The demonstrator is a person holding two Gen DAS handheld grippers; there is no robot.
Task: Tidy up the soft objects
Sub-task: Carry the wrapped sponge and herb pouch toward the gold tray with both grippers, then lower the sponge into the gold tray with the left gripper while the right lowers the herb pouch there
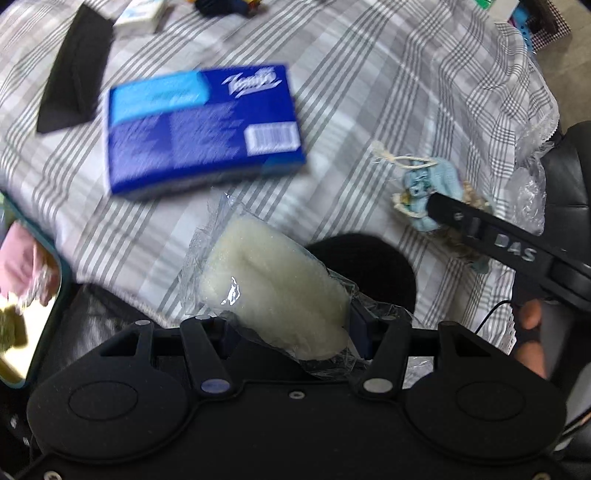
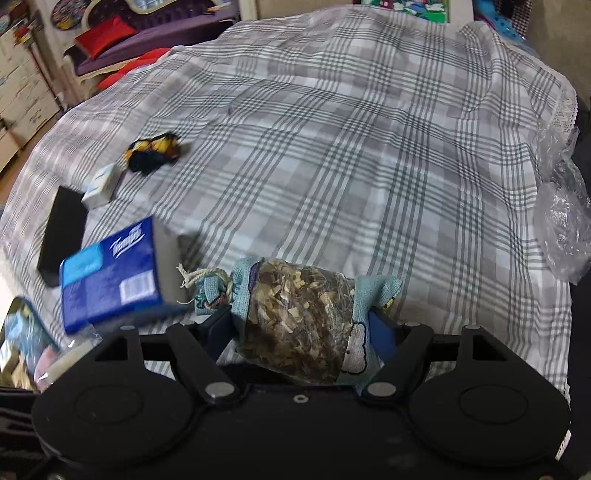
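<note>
A: Sponge [image 1: 273,291], pale and sealed in clear crinkly wrap. Where is it sitting?

B: Between the fingers of the left claw [image 1: 288,332], which is clamped on it. It sticks out forward over the edge of the checked cloth [image 1: 369,92] covering the tabletop.

A: And the right claw [image 2: 301,328]?

B: Clamped as well, on a light blue sachet [image 2: 295,317] with a clear window showing dried, flaky brown filling. A cream cord [image 2: 201,277] ties off its left end. From the left wrist view the same sachet [image 1: 432,192] shows near the cloth's right side with one dark finger [image 1: 458,214] of the right claw against it.

A: What else lies on the cloth?

B: A blue tissue pack [image 1: 203,129], blurred, lying flat just beyond the sponge. Farther left a flat black case [image 1: 74,70], then a small white box [image 1: 142,16], and beyond that a dark blue and yellow soft item [image 2: 153,151] whose shape I cannot make out.

A: Anything at the edges?

B: A teal-rimmed container [image 1: 55,295] at the near left holds something pink and something yellowish; too blurred to name. Crumpled clear plastic [image 2: 561,206] hangs at the cloth's right edge. Part of the person's hand [image 1: 532,332] shows low on the right in the left wrist view.
</note>
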